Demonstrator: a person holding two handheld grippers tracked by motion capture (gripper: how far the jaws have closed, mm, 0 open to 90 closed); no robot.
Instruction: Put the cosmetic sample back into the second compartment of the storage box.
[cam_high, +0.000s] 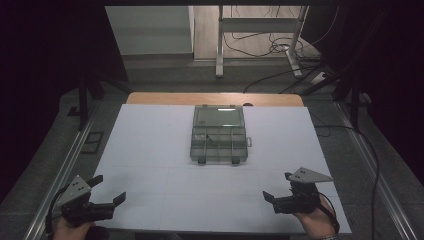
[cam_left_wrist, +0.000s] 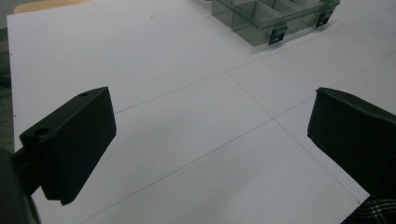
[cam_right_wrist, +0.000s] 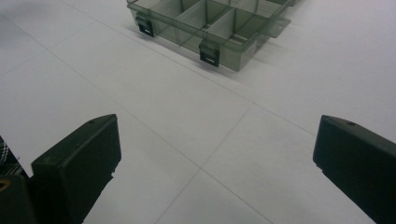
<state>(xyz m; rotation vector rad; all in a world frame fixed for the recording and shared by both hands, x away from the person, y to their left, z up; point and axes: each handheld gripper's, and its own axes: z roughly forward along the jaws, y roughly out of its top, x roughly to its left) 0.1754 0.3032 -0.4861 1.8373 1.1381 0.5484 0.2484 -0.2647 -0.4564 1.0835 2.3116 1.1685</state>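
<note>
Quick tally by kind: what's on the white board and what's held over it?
Clear compartment box, lid open: 1
Black latches on its front edge: 2
Grippers, both open and empty: 2, the left gripper and the right gripper
Total: 5, or 3 if the latches count as part of the box.

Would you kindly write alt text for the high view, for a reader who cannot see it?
A clear compartment box with its lid open sits in the middle of a white table. Near the front edge, the left gripper and right gripper are held open in a person's hands, both apart from the box.
</note>
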